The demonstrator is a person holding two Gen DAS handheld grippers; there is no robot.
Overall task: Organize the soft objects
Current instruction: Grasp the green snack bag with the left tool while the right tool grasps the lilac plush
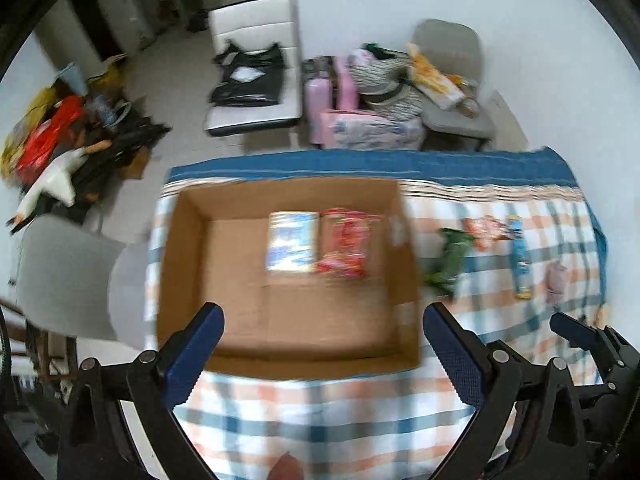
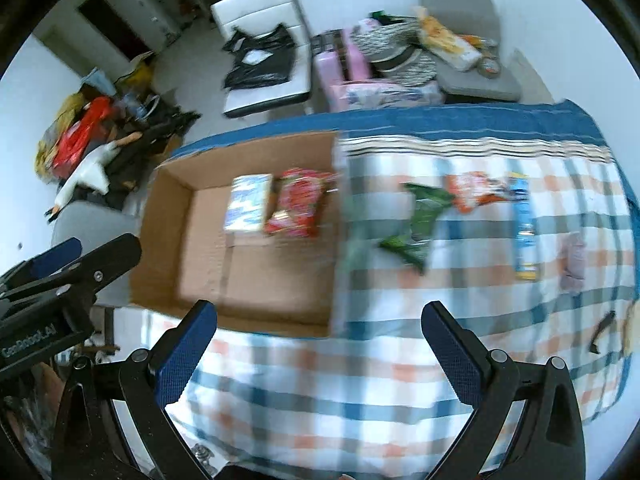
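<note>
Approx a third done, judging by layout. L to R: left gripper (image 1: 322,322) spread wide, empty, over cardboard box (image 1: 188,264) w/ blue-white packet (image 1: 291,246) and red packet (image 1: 344,246) already side by side inside. Right gripper (image 2: 320,322) also spread, empty. Still out on checked cloth (image 2: 360,400): green packet (image 2: 420,220), orange packet (image 2: 470,192), blue packet (image 2: 524,228), pale pouch (image 2: 572,256). Packet print too blurred; only "GenRobot.AI", partly legible, on the left gripper's body in right-wrist view.
</note>
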